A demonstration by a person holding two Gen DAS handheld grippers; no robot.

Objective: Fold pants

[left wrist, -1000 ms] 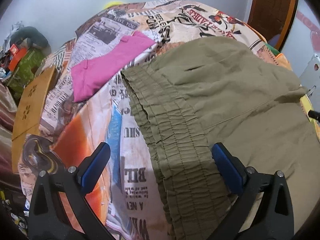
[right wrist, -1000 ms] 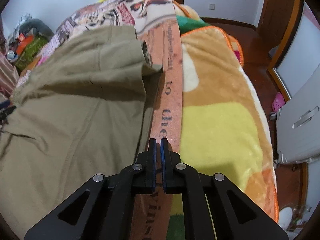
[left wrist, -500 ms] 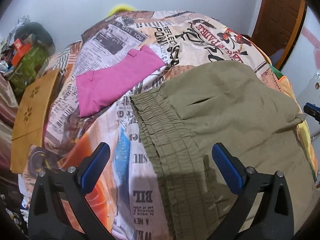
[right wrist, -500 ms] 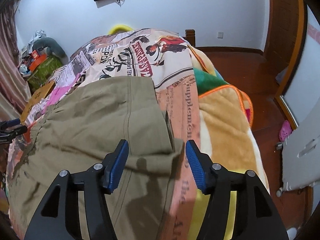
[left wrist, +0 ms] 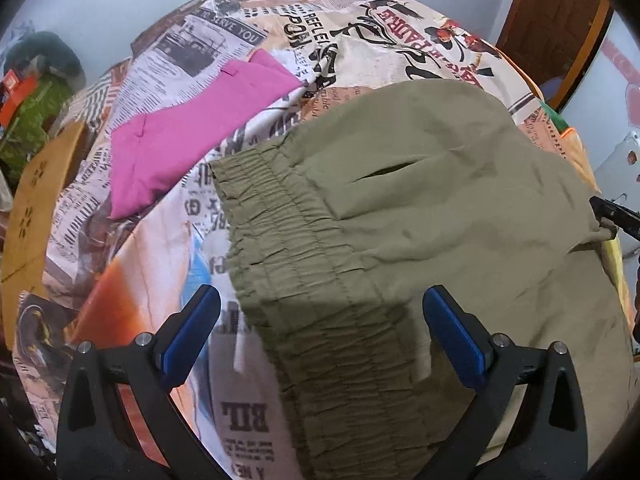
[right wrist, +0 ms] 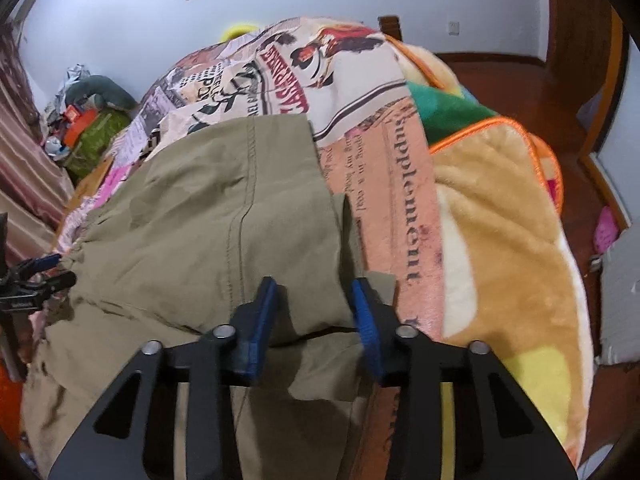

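Olive-green pants lie spread on a bed with a newspaper-print cover. Their gathered elastic waistband runs down the left wrist view. My left gripper is open wide, its blue pads either side of the waistband's near part and above it. In the right wrist view the pants fill the left side, with a leg hem fold between the pads of my right gripper, which is open and straddles that fold. The left gripper shows at the far left there.
A folded pink garment lies on the bed beyond the waistband. A fleecy orange-and-yellow blanket covers the bed's right side. A wooden board and clutter stand at the left. A wooden door is at the back right.
My right gripper went from shut over the bedcover to open, and has moved left over the pants' hem fold. My left gripper stayed open and drew back slightly along the waistband.
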